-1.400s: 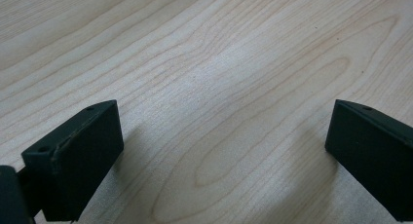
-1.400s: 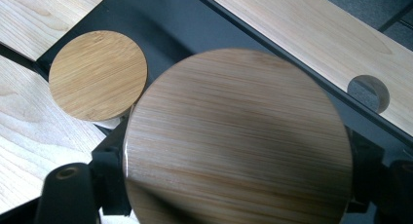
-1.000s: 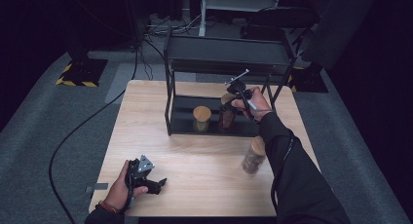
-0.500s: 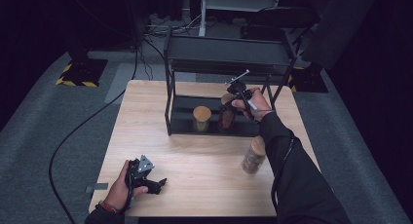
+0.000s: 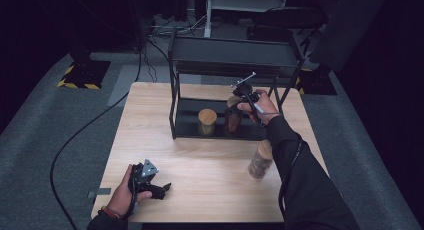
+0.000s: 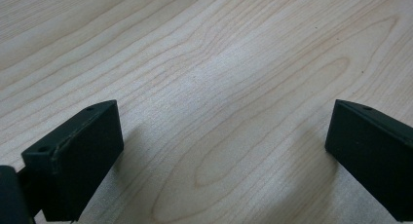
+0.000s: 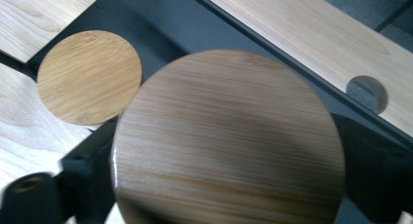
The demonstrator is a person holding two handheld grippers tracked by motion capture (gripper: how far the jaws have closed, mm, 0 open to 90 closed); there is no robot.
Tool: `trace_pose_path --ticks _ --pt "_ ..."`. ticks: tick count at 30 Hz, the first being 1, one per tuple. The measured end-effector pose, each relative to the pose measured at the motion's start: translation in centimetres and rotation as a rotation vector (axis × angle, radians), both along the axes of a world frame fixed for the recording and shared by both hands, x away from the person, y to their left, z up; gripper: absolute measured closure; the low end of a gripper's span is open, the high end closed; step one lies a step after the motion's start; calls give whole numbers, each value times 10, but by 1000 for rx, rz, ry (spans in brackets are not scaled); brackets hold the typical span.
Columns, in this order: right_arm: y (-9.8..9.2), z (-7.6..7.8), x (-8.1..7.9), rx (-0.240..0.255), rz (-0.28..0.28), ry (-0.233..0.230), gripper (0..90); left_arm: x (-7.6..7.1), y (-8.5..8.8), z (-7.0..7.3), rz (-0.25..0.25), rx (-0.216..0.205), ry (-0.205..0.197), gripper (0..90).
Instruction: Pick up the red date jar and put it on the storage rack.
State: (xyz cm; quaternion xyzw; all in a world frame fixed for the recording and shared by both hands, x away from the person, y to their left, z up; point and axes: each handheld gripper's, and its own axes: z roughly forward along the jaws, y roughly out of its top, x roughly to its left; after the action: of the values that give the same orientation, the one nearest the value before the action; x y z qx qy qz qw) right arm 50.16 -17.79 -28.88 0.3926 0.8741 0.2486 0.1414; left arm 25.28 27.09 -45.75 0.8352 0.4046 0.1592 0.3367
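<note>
Since the earlier frame almost nothing has shifted: both hands stay where they were, and only the right gripper's [image 5: 240, 101] jaws have just been opening, with the dark jar [image 5: 233, 119] between them on the lower shelf of the black rack [image 5: 235, 55]. In the right gripper view the jar's round bamboo lid [image 7: 229, 141] sits between the two jaws, which stand at its sides; whether they touch it I cannot tell. A second jar [image 5: 207, 121] stands just beside it on the same shelf, its lid [image 7: 89, 77] also bamboo. A third jar [image 5: 261, 159] stands apart on the worktop [image 5: 200, 160], near the right forearm. The left gripper [image 5: 159, 189] rests on the worktop's near corner, its jaws wide apart over bare pale wood [image 6: 219, 112]. The worktop is light, grained wood, standing on grey carpet [image 5: 45, 140]; a black cable [image 5: 75, 140] trails across the floor, and the room behind the rack is dark.
</note>
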Motion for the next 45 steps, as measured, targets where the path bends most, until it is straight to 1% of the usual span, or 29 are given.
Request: trace_pose_path --ticks 3,5,7,9,18,24,25,28,30,33,37,41,45 --pt "1 0 -1 -3 -6 -9 48 0 0 0 0 0 0 2" --pt "1 -1 -2 -5 -12 -10 47 0 0 0 0 0 0 2" --pt "1 -3 -1 -5 0 -1 45 0 0 0 0 0 0 2" --pt "2 -3 -2 -9 3 -3 45 0 0 0 0 0 0 2" --pt "2 1 -11 -21 14 -37 44 0 0 0 0 0 0 2" --pt "2 4 -18 -33 17 -47 44 0 0 0 0 0 0 2" --pt "2 4 -20 -41 26 -57 44 0 0 0 0 0 0 2" --pt "2 6 -24 -51 28 -65 42 0 0 0 0 1 0 2" --pt "3 6 -31 -68 10 -96 38 0 0 0 0 0 0 2" --pt "-1 8 -34 -63 19 -101 40 0 0 0 0 0 0 2" --pt "-4 10 -42 -72 38 -128 40 0 0 0 0 0 0 2" --pt "-8 13 -51 -65 47 -138 39 0 0 0 0 0 0 2" --pt "-13 14 -63 -67 55 -166 39 0 0 0 0 0 0 2"
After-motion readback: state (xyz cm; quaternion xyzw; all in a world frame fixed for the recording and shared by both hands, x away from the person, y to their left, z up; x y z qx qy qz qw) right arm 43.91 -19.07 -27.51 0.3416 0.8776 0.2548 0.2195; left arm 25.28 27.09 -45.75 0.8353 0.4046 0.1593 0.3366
